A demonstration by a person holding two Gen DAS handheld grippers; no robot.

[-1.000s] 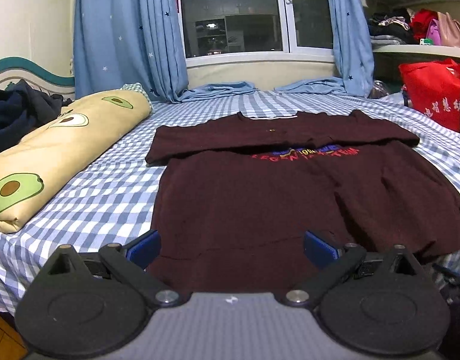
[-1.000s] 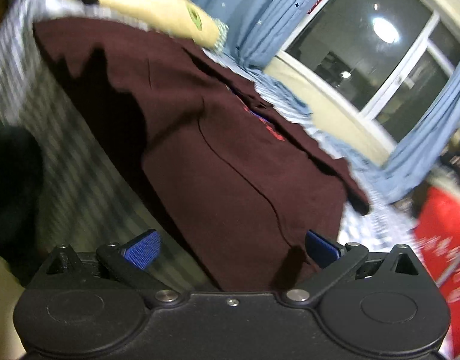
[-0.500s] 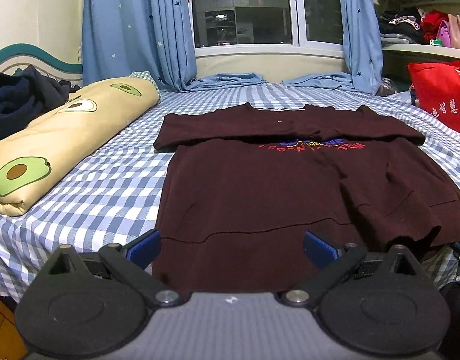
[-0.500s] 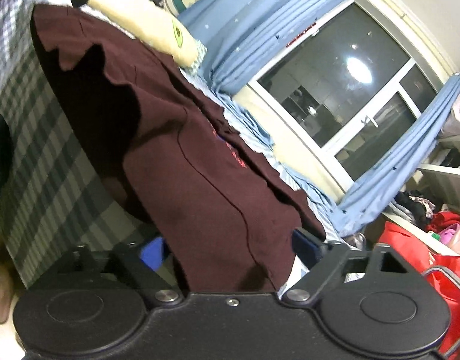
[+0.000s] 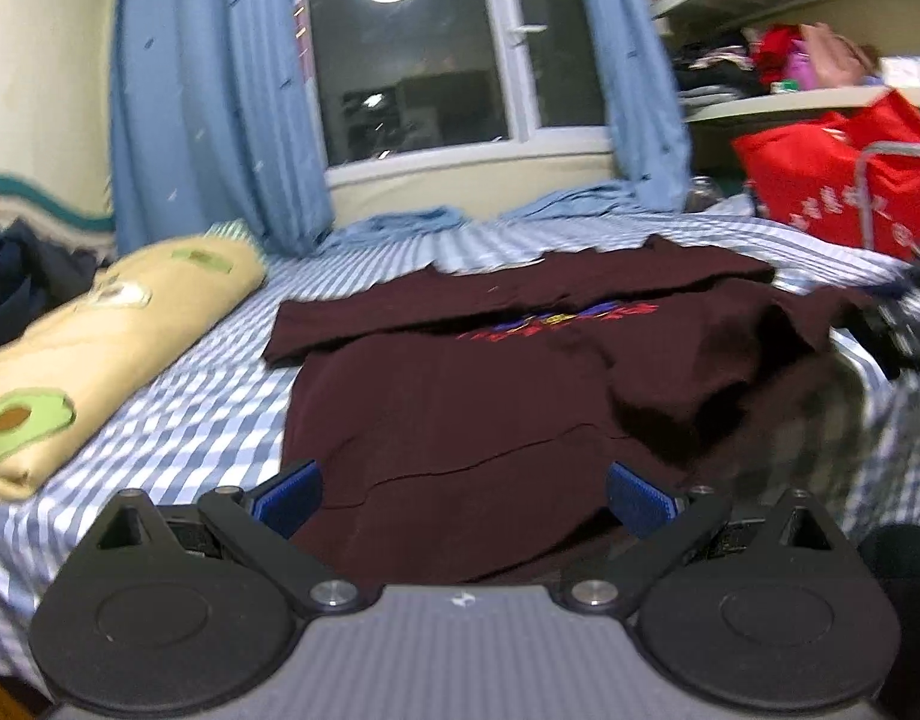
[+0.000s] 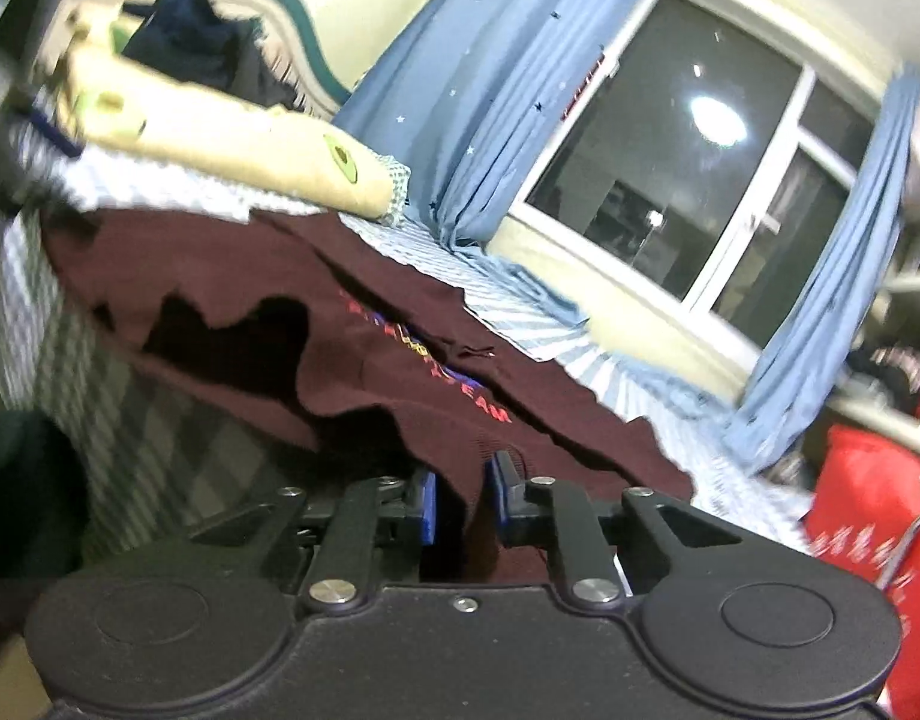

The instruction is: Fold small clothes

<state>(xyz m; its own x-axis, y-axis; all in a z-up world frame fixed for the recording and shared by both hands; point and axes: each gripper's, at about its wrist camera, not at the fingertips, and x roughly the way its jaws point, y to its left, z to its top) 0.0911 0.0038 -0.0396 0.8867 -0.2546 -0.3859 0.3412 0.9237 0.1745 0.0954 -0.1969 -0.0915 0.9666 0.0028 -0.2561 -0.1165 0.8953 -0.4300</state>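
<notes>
Since the earlier frame, the right hand-held gripper [image 6: 460,501] has just been closing and now pinches the near right hem of the dark maroon knit sweater [image 5: 460,396], lifting that corner off the blue-and-white checked bed [image 5: 178,420]. Apart from that corner the sweater lies flat, sleeves folded across its chest, right of the cream avocado-print bolster pillow [image 5: 100,348]. Wide open, the left hand-held gripper [image 5: 460,495] hovers over the near hem, gripping nothing. One-sided lifting could drag the garment askew; a thin pinch may slip free.
</notes>
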